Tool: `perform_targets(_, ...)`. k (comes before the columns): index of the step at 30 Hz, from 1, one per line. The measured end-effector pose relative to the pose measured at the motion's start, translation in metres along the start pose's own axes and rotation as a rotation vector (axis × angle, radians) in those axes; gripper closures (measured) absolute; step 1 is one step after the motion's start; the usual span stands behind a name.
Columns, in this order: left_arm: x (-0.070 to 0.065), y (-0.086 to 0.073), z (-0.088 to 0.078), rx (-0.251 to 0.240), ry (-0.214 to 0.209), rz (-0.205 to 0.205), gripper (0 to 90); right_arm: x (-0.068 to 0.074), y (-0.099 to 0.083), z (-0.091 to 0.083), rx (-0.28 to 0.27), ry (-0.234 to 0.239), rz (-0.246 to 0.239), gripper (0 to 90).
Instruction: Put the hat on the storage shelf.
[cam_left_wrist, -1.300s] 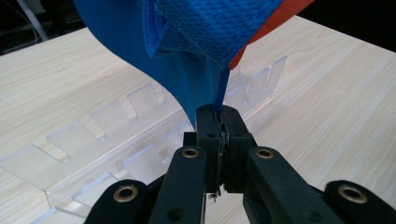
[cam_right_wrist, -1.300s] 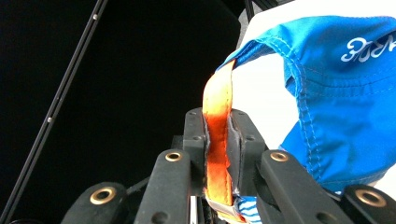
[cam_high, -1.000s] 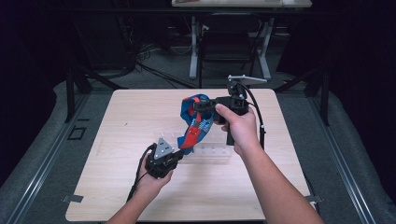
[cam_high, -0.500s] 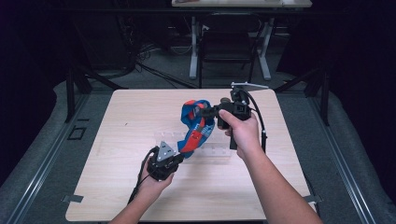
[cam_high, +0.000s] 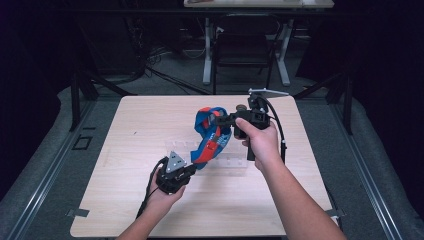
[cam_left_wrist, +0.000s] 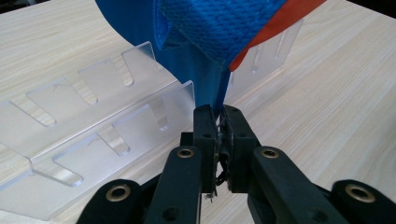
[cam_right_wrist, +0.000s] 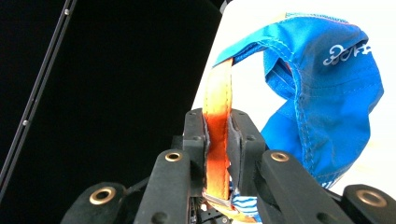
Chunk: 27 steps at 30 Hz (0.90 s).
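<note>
Blue-orange cloth bag (cam_high: 212, 135) stretched between grippers; right gripper (cam_high: 216, 120) clamps its orange strap (cam_right_wrist: 217, 121) at 1 o'clock. Left gripper (cam_high: 189, 167), jaws just easing apart, pinches blue fabric at 7 o'clock over clear acrylic rack (cam_left_wrist: 84, 121).

The left gripper (cam_high: 191, 167) sits low, its fingers (cam_left_wrist: 205, 135) near-closed with blue fabric between them; its jaws have just been opening slightly. The right gripper (cam_high: 215, 120) is raised, level, its fingers (cam_right_wrist: 194, 135) clamped on an orange strap.

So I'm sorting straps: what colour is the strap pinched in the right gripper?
Orange strap, clearest in the right gripper view.
</note>
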<state>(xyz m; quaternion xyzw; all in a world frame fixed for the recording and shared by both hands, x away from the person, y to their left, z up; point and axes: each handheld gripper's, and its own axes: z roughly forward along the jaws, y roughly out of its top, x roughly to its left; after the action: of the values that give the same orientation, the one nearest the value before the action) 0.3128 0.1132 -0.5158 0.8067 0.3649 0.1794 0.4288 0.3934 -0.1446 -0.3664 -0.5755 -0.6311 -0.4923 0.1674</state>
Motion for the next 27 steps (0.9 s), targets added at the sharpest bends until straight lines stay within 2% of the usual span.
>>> perform_targets(10,0.004,-0.001,-0.006,-0.004,0.003,-0.002,77.0,-0.002,0.0,-0.001,0.001,-0.022,-0.006,78.1)
perform_targets(18,0.009,-0.003,-0.012,-0.007,-0.001,-0.024,71.1,-0.007,-0.001,0.002,0.014,-0.036,-0.002,77.8)
perform_targets(26,0.013,-0.004,-0.019,-0.011,0.0,-0.033,65.9,-0.013,-0.002,-0.001,0.009,-0.032,0.003,73.0)
perform_targets(27,0.014,-0.005,-0.021,-0.015,0.002,-0.045,65.1,-0.014,-0.003,-0.004,0.003,-0.037,-0.006,72.3)
